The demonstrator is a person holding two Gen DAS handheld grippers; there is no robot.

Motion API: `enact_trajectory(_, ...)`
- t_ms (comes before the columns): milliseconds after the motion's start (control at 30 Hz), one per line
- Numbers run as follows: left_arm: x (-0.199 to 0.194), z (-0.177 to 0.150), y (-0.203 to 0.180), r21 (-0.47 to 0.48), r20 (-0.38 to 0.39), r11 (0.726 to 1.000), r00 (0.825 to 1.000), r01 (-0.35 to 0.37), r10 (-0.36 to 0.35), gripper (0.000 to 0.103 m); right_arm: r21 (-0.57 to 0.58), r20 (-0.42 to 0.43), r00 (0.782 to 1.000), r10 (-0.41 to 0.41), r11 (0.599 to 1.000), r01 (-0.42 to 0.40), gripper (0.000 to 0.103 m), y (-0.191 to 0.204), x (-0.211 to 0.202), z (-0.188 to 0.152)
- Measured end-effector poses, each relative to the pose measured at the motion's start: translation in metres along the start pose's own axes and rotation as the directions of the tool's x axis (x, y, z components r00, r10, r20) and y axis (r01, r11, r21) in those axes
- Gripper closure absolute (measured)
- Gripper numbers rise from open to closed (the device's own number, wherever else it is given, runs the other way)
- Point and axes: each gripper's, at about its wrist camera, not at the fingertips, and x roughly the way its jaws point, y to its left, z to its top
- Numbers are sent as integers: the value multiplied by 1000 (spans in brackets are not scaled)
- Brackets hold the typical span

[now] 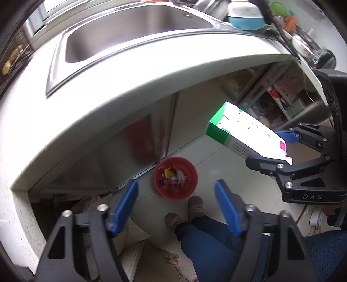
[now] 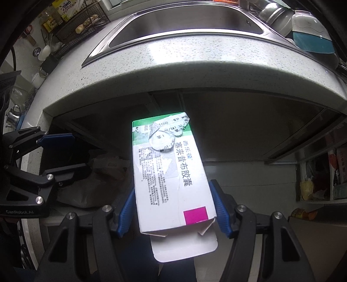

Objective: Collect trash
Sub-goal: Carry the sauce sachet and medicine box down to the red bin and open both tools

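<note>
My right gripper (image 2: 173, 208) is shut on a white and green medicine box (image 2: 169, 173) with a torn label and an open end flap. It holds the box in the air in front of the counter edge. The box also shows in the left wrist view (image 1: 245, 132), up and to the right of a red bin (image 1: 176, 177) that stands on the floor with several scraps in it. My left gripper (image 1: 176, 204) is open and empty, above the floor near the bin. It shows at the left of the right wrist view (image 2: 65, 151).
A white stone counter (image 1: 91, 112) with a steel sink (image 1: 134, 32) runs across the top. A blue and white bowl (image 1: 246, 17) and dishes stand at its right. The person's legs and slippers (image 1: 195, 208) are beside the bin. Shelves (image 1: 282, 97) stand under the counter, right.
</note>
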Motion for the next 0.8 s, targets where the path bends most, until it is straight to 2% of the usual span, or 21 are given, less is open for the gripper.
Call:
enact_trajectory(67, -1, -2, 6, -32, 5, 999, 1000, -2, 2, 19, -8, -10, 1000, 7, 1000, -7, 41, 3, 5, 0)
enact_trajectory(167, -4, -8, 20, -78, 28, 997, 1000, 9, -7, 0, -22, -24, 1000, 15, 1000, -15, 41, 7, 14, 1)
enact_trajectory(667, 9, -16, 32, -136, -16, 991, 1000, -15, 13, 0, -57, -114, 993, 37, 997, -44, 38, 8, 50, 2)
enact_trajectory(767, 10, -19, 34, -138, -25, 990, 1000, -17, 13, 0, -54, -147, 988, 43, 997, -52, 16, 8, 58, 1)
enact_trajectory(800, 10, -20, 34, -139, -29, 990, 999, -20, 17, 0, -57, -143, 989, 42, 997, -50, 15, 7, 57, 0)
